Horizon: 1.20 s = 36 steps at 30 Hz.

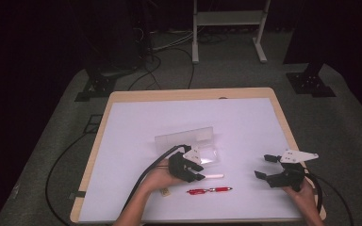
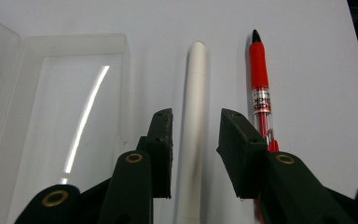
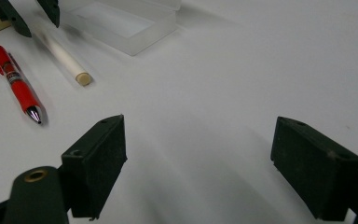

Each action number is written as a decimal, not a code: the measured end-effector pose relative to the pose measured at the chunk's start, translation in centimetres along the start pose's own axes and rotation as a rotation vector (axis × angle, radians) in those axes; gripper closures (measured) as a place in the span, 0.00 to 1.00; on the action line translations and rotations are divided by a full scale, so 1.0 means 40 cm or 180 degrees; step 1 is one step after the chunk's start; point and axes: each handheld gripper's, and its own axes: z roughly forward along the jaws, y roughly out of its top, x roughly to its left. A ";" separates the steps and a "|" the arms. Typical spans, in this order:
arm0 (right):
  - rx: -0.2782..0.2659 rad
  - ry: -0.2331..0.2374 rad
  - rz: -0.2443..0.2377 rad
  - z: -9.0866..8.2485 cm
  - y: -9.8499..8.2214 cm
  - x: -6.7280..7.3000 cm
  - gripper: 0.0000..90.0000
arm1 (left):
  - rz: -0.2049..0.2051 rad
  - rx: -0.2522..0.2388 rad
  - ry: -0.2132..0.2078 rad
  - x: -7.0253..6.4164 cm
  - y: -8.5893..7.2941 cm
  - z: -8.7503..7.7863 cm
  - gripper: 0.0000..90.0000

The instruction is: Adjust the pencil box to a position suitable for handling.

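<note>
Left gripper (image 2: 196, 154) fingers released astride white stick (image 2: 193, 116); right gripper (image 3: 198, 168) wide, empty.

White stick (image 2: 193, 126): near end cut by bottom edge in left gripper view. Red pen (image 2: 261, 93) rear hidden behind a jaw. Clear case (image 2: 51, 116) cut at left edge. Pen label too small to read in high view.

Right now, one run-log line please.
left gripper: open astride white stick | right gripper: open, empty | red pen: on table
</note>
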 end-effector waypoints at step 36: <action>-0.0006 0.0013 -0.0013 -0.001 0.000 0.000 0.19 | 0.0035 0.0174 0.0009 -0.003 -0.005 0.047 0.84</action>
